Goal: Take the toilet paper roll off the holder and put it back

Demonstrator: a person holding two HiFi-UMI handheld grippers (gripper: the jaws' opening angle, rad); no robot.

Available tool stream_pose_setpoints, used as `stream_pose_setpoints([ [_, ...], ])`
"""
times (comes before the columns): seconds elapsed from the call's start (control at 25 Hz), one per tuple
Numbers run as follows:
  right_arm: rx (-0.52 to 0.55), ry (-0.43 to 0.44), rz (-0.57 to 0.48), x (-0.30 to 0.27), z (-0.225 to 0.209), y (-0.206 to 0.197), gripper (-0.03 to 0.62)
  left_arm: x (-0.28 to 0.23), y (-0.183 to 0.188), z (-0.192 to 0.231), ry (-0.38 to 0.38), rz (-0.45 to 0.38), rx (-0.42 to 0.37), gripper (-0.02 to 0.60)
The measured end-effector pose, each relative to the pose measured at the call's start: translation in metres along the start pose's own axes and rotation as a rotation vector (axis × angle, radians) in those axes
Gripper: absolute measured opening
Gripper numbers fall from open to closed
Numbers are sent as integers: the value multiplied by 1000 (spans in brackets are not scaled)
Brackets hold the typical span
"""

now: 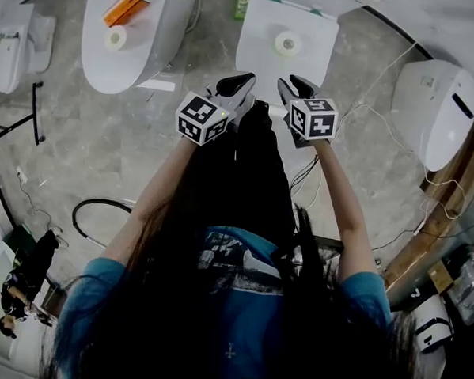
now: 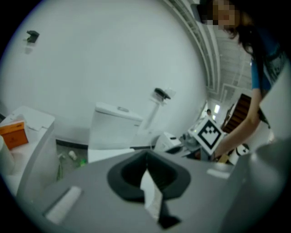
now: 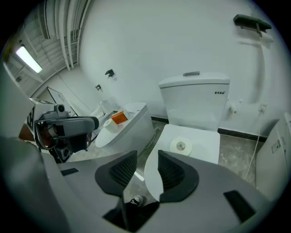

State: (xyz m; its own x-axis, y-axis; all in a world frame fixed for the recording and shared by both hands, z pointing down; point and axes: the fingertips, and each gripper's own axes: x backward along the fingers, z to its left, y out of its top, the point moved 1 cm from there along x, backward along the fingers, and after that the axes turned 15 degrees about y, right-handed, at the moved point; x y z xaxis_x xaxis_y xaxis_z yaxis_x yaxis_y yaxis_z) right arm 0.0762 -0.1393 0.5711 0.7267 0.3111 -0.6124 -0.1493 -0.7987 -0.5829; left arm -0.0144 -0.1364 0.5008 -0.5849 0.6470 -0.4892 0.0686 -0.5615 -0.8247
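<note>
A white toilet paper roll (image 1: pixel 288 43) lies flat on the closed lid of the middle toilet (image 1: pixel 265 28), also the roll (image 3: pixel 181 146) in the right gripper view. A dark bracket (image 3: pixel 252 22) on a white upright sticks out from the wall above and right of the cistern. My left gripper (image 1: pixel 241 83) and right gripper (image 1: pixel 295 85) hang side by side in the air short of the toilet, touching nothing. The left gripper (image 2: pixel 146 158) has its pads together. The right gripper (image 3: pixel 146 160) stands a little open with nothing between its pads.
A second toilet (image 1: pixel 162 38) at the left carries an orange box (image 1: pixel 122 8) and another roll (image 1: pixel 116 37). A third toilet (image 1: pixel 435 108) stands at the right. A green bottle (image 1: pixel 243 3) is on the floor by the wall. Cables (image 1: pixel 368 112) run across the floor.
</note>
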Motion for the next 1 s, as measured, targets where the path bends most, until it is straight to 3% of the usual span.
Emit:
stream_pose_setpoints([
  [0.28,165,26,129,-58,-74,1,278,-71,-9,34,36,-7,6,2],
  [0.48,329,-47,281,-99,-125,-11,393,-107,-18,50,41,3,1,2],
  [0.68,437,-110,372,-121,-157,-18,440,-119,-37,49,21,31,-9,2],
  [1.0,600,-99,578,-156,-182,-35,460,-116,-55,59,17,71,-36,2],
])
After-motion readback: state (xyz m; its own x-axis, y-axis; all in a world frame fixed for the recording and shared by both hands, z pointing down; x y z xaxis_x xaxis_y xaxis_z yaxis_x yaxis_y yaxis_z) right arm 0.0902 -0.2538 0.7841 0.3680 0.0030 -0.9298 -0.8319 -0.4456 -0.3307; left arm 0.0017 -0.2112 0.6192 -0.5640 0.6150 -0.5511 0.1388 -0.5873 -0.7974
